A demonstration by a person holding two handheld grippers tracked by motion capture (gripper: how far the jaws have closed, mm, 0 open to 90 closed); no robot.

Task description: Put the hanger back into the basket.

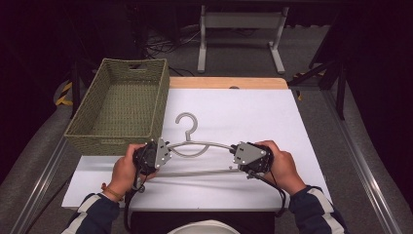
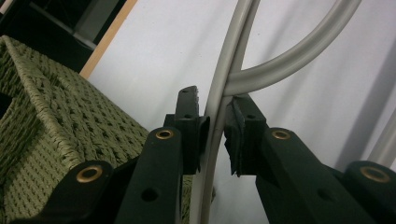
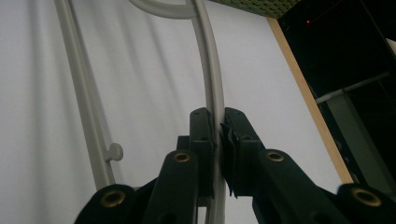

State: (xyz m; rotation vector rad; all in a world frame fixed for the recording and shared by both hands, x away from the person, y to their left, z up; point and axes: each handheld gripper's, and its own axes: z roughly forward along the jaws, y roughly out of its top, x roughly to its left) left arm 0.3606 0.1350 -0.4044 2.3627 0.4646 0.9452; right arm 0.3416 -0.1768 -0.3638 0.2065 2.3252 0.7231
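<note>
A grey clothes hanger (image 1: pixel 187 122) lies over the white table top (image 1: pixel 253 117), its hook pointing away from me. My left gripper (image 1: pixel 168 146) is shut on the hanger's left shoulder, right by the green woven basket (image 1: pixel 160 97). In the left gripper view the hanger (image 2: pixel 289 56) runs up between the jaws of that gripper (image 2: pixel 215 126), which press on the rod. My right gripper (image 1: pixel 234 148) is shut on the right shoulder. In the right gripper view the hanger (image 3: pixel 212 70) is pinched by that gripper (image 3: pixel 217 130), with the lower bar (image 3: pixel 81 93) to the left.
The basket (image 2: pixel 56 121) stands at the table's left, open side up, with nothing seen inside. A wooden table edge (image 1: pixel 229 83) runs along the back. Behind it stands a white metal frame (image 1: pixel 241 22) on grey floor. White surface lies bare to the right of the hanger.
</note>
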